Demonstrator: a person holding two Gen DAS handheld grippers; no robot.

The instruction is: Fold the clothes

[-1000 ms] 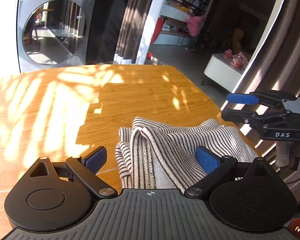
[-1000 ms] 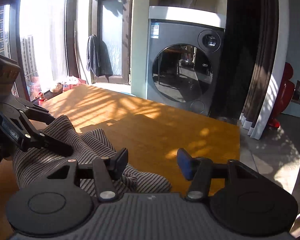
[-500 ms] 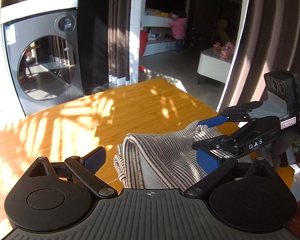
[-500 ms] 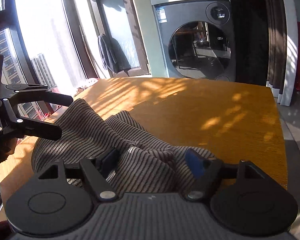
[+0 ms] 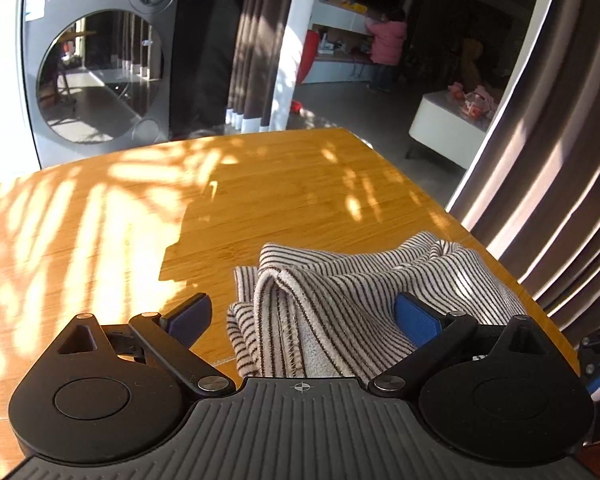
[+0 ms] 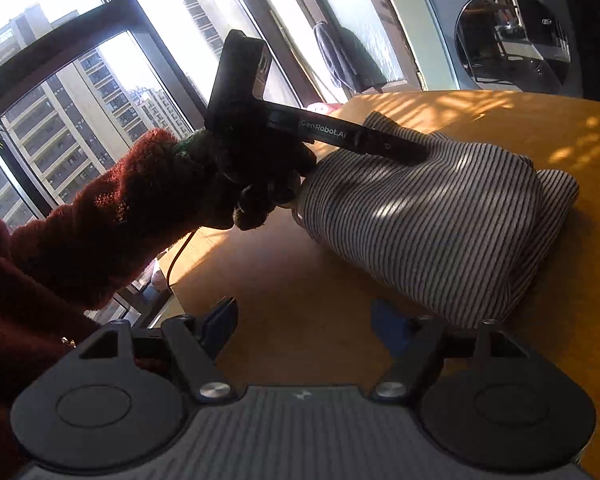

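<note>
A folded black-and-white striped garment [image 5: 352, 296] lies on the wooden table [image 5: 140, 216] near its right edge. It also shows in the right wrist view [image 6: 432, 220] as a thick folded bundle. My left gripper [image 5: 304, 318] is open, its fingers [image 5: 416, 318] on either side of the bundle's near end. In the right wrist view the left gripper's finger [image 6: 360, 138] rests on top of the garment. My right gripper [image 6: 306, 320] is open and empty over bare table, pulled back from the garment.
A washing machine [image 5: 96, 68] stands beyond the far table edge. Dark curtains [image 5: 560, 160] hang close to the right edge. Large windows [image 6: 100, 40] are on the left side. A person in red sleeves [image 6: 80, 232] holds the left gripper.
My right gripper has drawn back off the garment and swung to face the left hand. The left gripper stays open around the bundle's near end.
</note>
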